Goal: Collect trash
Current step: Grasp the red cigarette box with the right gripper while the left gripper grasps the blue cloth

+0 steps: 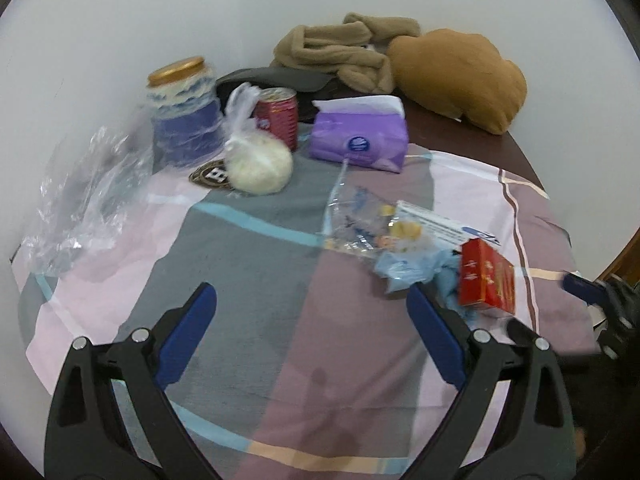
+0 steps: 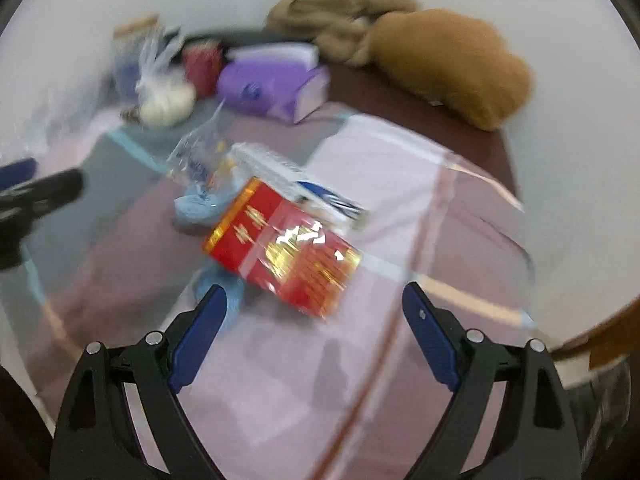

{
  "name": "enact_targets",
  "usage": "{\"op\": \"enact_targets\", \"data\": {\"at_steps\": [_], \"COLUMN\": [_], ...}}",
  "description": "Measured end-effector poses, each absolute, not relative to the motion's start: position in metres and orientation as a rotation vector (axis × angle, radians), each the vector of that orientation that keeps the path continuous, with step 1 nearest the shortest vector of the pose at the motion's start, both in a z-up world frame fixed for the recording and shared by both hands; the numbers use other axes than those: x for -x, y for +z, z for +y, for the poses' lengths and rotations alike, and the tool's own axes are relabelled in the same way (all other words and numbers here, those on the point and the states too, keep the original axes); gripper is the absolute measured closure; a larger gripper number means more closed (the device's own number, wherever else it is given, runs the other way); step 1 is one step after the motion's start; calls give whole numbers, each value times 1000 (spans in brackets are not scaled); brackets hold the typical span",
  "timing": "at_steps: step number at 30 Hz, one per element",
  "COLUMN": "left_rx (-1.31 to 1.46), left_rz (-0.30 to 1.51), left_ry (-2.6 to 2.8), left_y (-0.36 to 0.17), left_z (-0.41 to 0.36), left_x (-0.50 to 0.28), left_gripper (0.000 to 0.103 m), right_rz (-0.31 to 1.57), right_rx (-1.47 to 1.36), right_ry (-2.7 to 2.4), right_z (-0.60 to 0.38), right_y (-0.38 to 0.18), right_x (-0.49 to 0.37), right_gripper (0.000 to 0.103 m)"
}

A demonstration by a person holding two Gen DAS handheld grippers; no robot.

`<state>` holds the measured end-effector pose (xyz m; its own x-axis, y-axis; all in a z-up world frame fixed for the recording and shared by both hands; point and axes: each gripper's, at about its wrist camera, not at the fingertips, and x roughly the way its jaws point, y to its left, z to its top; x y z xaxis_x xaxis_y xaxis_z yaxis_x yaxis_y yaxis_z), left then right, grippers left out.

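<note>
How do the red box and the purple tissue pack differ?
The red box is stiff and glossy with gold print; the purple tissue pack is soft, with a white sheet sticking out. The red box lies among the litter mid-table; the purple tissue pack sits further back beside the red can. Both rest on the checked cloth, ungripped.

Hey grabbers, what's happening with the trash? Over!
Left gripper open, empty. Right gripper open, empty. Red box and wrappers loose on tablecloth. Nothing blocking.

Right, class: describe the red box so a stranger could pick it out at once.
Start at the checked cloth covering the table. Near its middle lies a heap of small litter; the red box sits at its near edge, beside crumpled blue paper. It alone is glossy red with gold print.
</note>
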<state>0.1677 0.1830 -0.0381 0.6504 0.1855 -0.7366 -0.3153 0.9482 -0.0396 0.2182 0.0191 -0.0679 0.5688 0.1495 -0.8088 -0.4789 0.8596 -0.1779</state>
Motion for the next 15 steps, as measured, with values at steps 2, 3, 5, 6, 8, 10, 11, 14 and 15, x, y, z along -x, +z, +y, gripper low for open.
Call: {"op": "enact_targets", "data": {"at_steps": [2, 3, 5, 6, 8, 10, 11, 14, 15], "left_rx": [189, 195, 206, 210, 227, 246, 255, 263, 262], "left_rz": [823, 828, 843, 849, 867, 885, 893, 905, 909], "left_ry": [281, 279, 269, 264, 254, 254, 254, 234, 225], "left_y": [-41, -43, -47, -48, -52, -56, -58, -60, -61], "left_z": [194, 198, 208, 210, 219, 224, 226, 222, 219], "left_x": [-166, -166, -168, -169, -174, -180, -183, -194, -197], "left_gripper": [7, 7, 7, 7, 7, 7, 7, 7, 7], "right_rz": [922, 924, 940, 948, 979, 967, 969, 962, 962], "right_rx": [466, 483, 485, 468, 420, 407, 401, 404, 403], "right_ry": [400, 406, 437, 457, 491, 493, 496, 485, 482], "right_z": [37, 43, 48, 46, 41, 38, 37, 34, 32], "right_y": [-79, -82, -87, -89, -93, -92, -90, -84, -82], "right_x": [-236, -241, -252, -257, -265, -262, -259, -245, -239], "right_gripper": [16, 16, 16, 16, 23, 27, 29, 34, 36]}}
